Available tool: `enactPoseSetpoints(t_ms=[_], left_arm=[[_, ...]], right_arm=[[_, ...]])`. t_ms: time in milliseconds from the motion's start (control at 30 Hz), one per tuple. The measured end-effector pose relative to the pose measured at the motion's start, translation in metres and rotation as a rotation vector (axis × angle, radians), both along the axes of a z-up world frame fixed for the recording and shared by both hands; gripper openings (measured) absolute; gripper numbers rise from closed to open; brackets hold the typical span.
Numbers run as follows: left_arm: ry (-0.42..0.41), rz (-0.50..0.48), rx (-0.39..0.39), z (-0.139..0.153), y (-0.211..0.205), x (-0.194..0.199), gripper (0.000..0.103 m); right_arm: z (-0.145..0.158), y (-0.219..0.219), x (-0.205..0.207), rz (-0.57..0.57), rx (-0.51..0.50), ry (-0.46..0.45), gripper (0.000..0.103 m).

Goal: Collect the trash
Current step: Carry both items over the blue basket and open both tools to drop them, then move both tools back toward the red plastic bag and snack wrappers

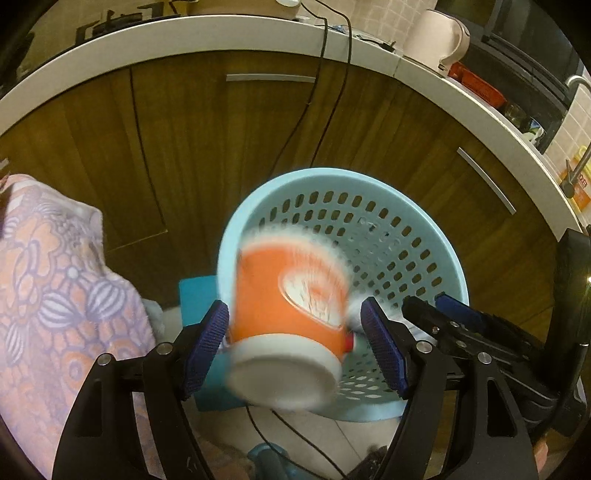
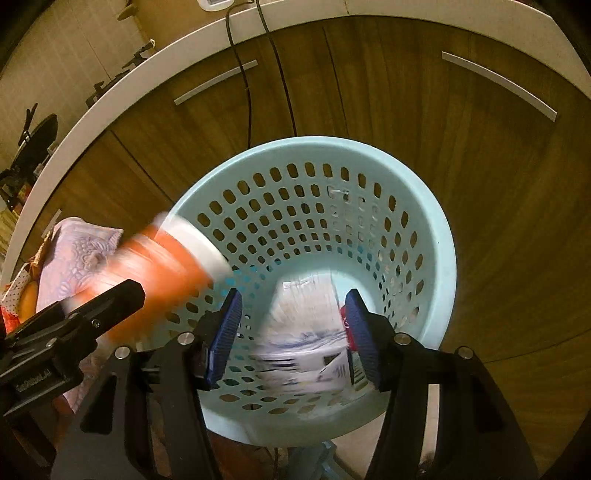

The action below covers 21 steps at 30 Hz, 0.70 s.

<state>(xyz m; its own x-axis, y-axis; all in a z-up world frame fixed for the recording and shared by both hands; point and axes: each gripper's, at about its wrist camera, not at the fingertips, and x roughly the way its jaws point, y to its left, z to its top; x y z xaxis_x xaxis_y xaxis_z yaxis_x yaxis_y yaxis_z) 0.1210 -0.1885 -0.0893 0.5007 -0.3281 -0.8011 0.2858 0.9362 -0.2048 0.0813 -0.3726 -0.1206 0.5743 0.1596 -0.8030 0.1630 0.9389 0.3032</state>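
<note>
The left gripper stands spread above the pale blue perforated wastebasket, and the blurred orange paper cup lies tilted between its blue pads without being pressed, its mouth towards the basket. The right gripper is likewise released over the same wastebasket, with a blurred white printed carton between its pads, loose inside the basket opening.

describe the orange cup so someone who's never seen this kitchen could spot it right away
Start at the wooden cabinets under the white countertop; the pale blue perforated bin stands before them. The orange cup is at its rim, tilted mouth-first into the bin, between the left tool pads. Nothing else there is orange with white rims; the right tool frames a white printed packet.
</note>
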Motion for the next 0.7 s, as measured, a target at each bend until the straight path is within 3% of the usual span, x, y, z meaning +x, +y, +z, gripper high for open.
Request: enactPoseSetpoints(t_ms=[433, 700], left_arm=[[-0.084, 0.019, -0.065, 0.041, 0.029, -0.034, 0.073], [-0.174, 0.082, -0.129, 0.083, 0.082, -0.073, 0.073]], right_arm=[[0.041, 0.033, -0.016, 0.052, -0.031, -0.085, 0.058], [0.086, 0.075, -0.034, 0.136, -0.058, -0.182, 0.059]])
